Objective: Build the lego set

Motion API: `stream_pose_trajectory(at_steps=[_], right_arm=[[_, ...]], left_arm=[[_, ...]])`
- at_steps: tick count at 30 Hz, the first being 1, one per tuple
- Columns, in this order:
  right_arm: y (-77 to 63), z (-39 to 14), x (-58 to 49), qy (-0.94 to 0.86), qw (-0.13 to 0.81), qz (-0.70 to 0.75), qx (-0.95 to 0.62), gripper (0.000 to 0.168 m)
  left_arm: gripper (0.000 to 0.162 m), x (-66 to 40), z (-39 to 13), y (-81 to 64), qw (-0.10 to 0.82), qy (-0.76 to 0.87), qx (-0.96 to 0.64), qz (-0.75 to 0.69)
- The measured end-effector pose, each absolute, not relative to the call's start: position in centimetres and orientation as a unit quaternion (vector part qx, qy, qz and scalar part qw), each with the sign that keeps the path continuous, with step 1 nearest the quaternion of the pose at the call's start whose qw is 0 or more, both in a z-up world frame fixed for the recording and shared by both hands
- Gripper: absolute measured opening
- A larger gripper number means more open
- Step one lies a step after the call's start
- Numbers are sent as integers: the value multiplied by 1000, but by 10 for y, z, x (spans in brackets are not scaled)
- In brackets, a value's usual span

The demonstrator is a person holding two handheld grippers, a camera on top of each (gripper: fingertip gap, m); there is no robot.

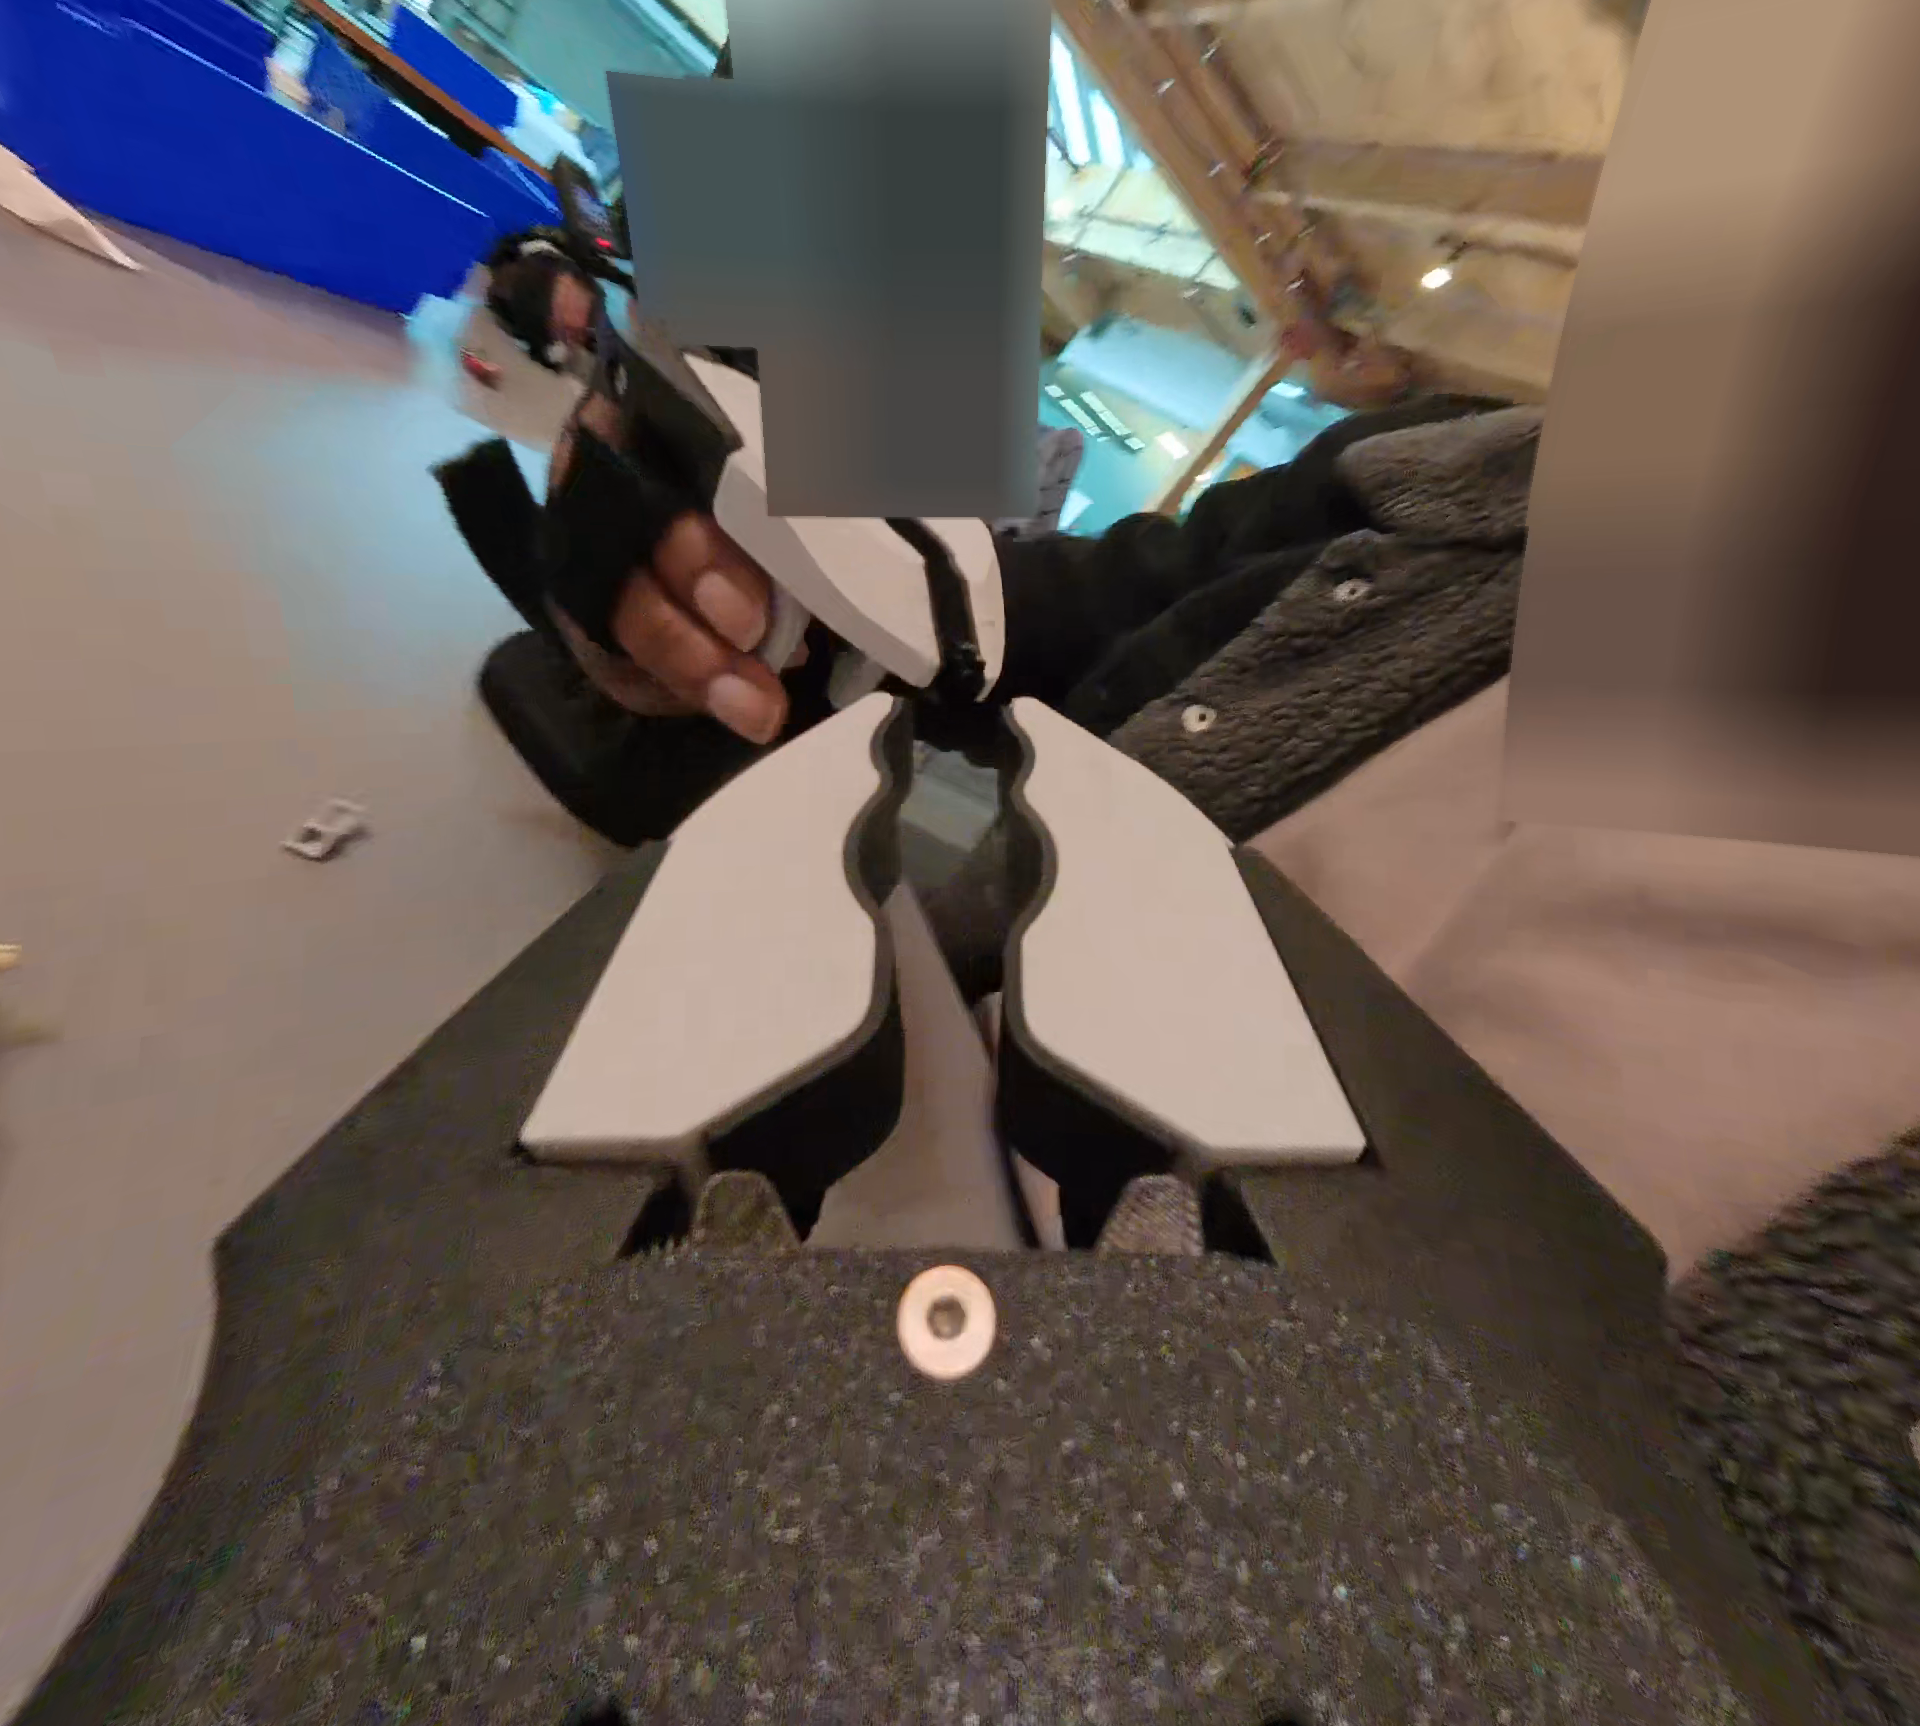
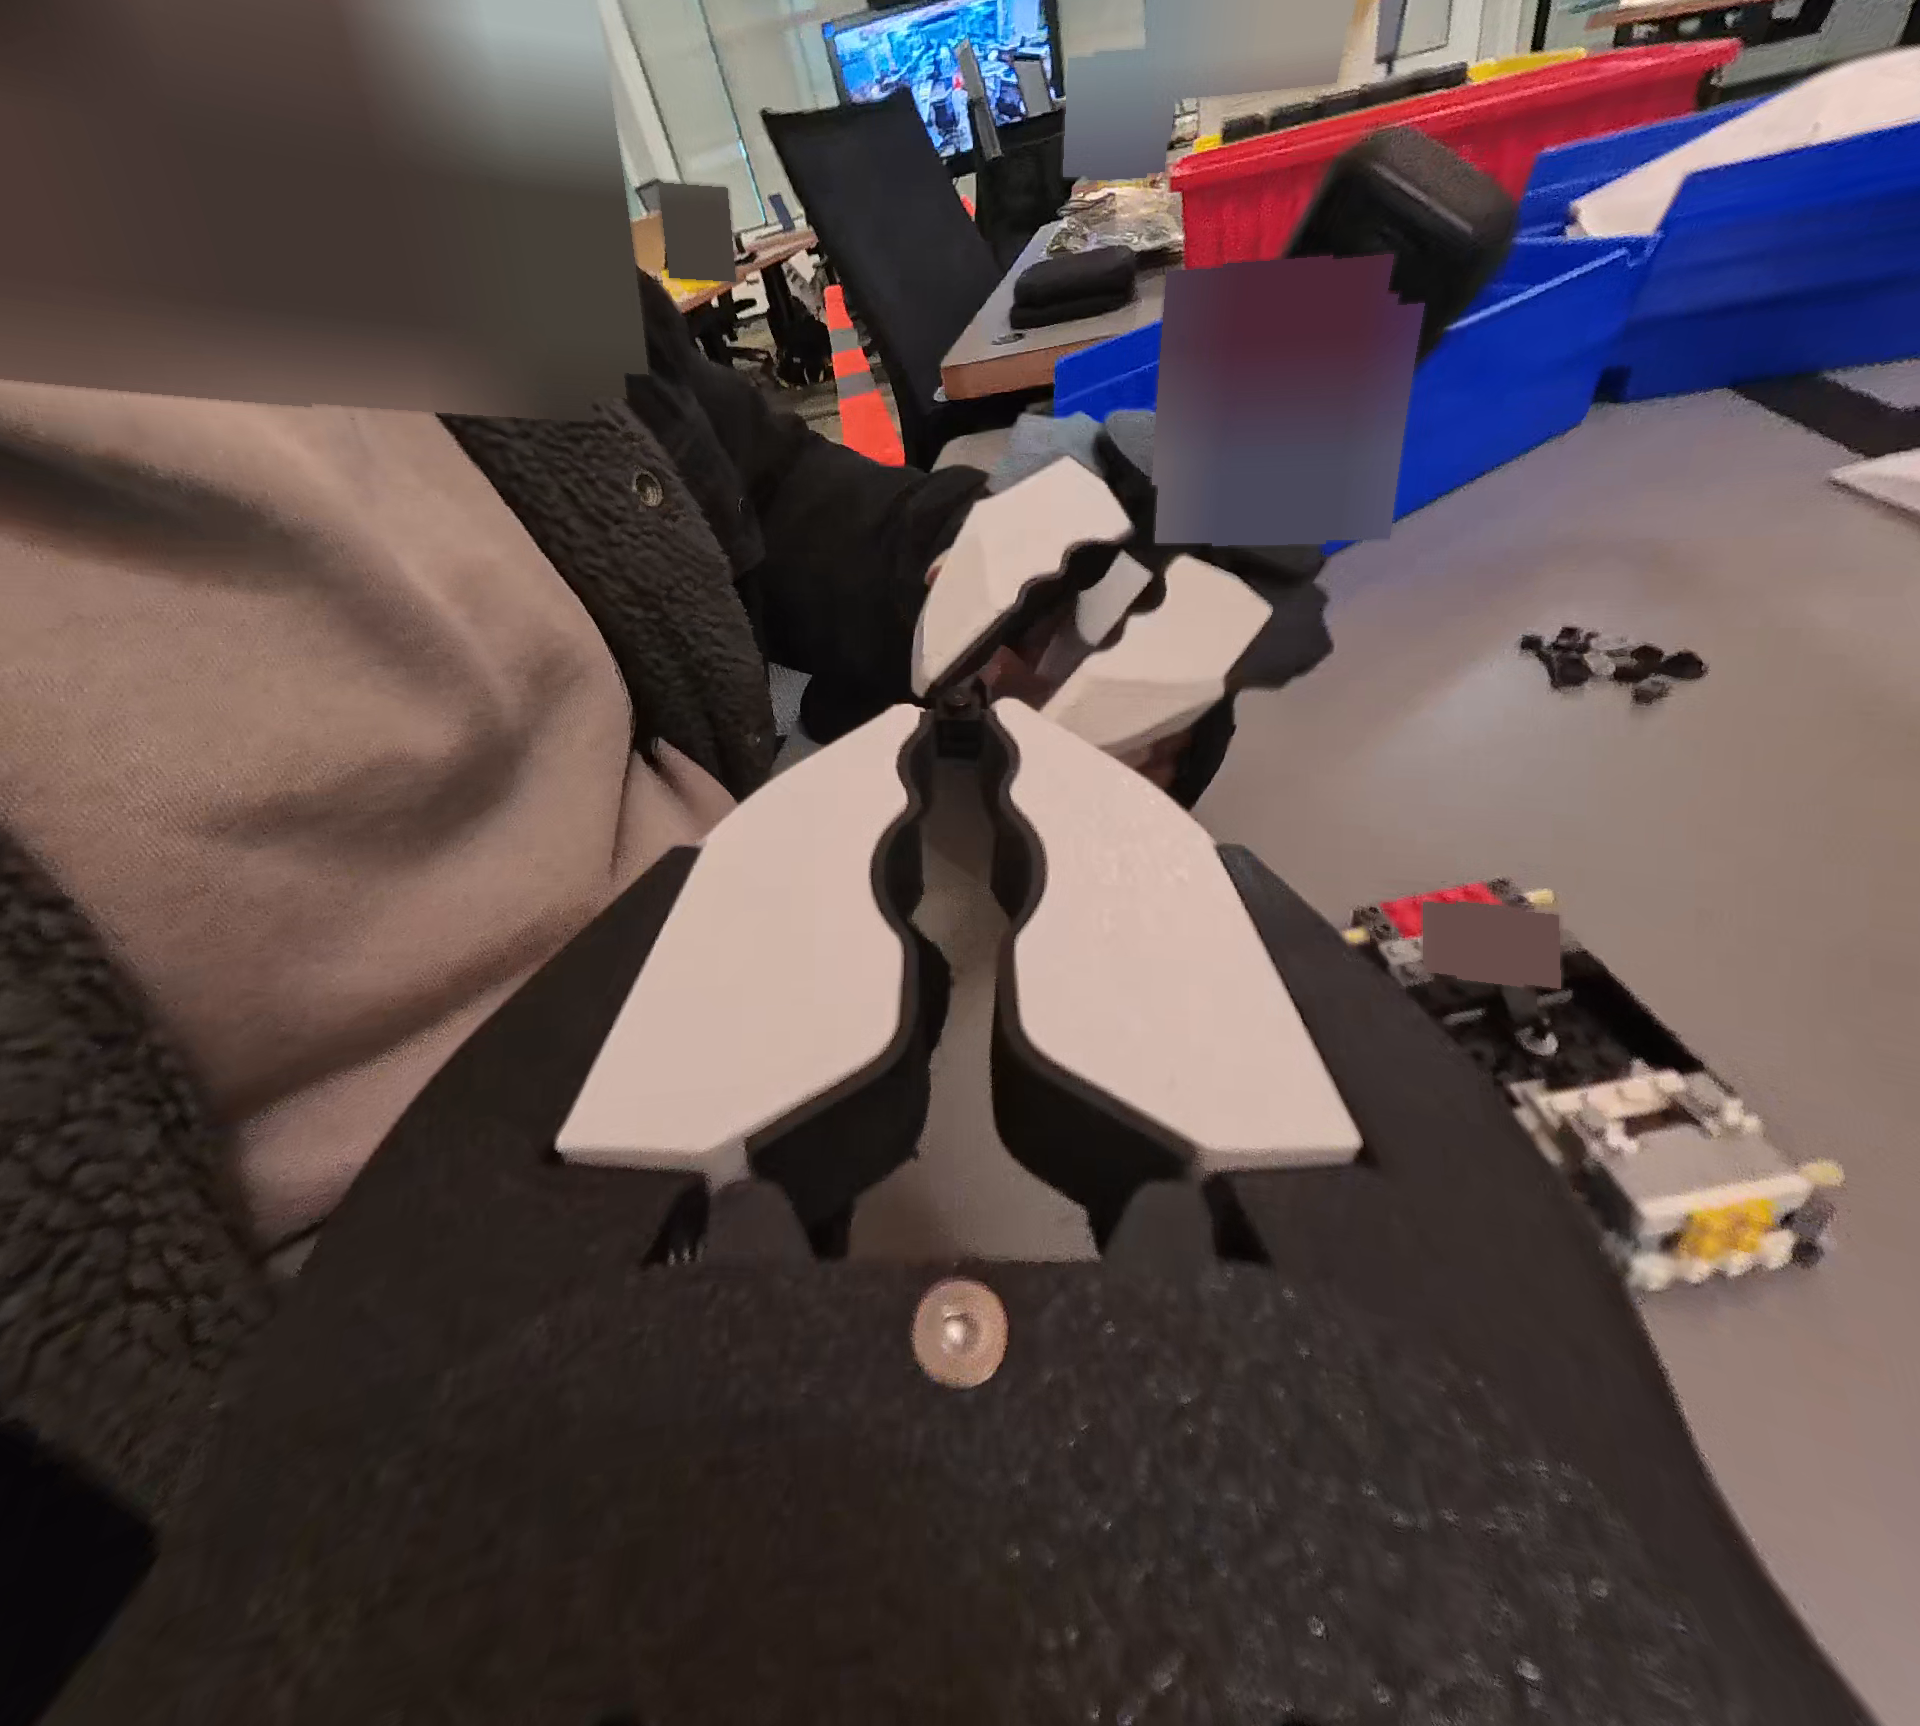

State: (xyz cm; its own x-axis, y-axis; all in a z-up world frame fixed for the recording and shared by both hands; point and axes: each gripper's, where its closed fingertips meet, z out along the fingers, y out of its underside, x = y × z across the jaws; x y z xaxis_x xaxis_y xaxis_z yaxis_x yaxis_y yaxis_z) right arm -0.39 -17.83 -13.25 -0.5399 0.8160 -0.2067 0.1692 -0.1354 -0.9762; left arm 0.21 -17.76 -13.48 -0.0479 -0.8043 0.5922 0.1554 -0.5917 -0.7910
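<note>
Both tools, left tool point(image 1: 951, 720) and right tool point(image 2: 956, 720), pinch one small black Lego piece point(image 2: 954, 734); rigid, light, slippery: grip its flat sides.

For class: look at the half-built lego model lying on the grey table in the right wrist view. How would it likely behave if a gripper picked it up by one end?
The half-built lego model is long and low, so it probably would not tip or roll on the table. Its dark middle looks open and thin, so lifted by one end it may flex or break apart there. Small edge bits could pop off; its plastic is likely light.
</note>
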Motion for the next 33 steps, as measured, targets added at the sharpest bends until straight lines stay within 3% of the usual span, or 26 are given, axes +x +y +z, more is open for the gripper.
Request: stream_pose_trajectory(at_steps=[11, 16, 26, 33], right_arm=[[-187, -125, -3, -663, 293, 600, -339, 7], [-162, -128, -8, -642, 344, 558, -397, 13], [-129, -141, -20, -511, 406, 511, -559, 13], [-130, -142, -26, -513, 408, 503, -564, 8]], left_arm=[[7, 11, -125, -187, 263, 199, -525, -785], [2, 2, -134, -162, 331, 160, -568, -737], [1, -14, -150, -128, 529, 198, -678, -469], [2, -17, -148, -127, 573, 236, -684, -385]])
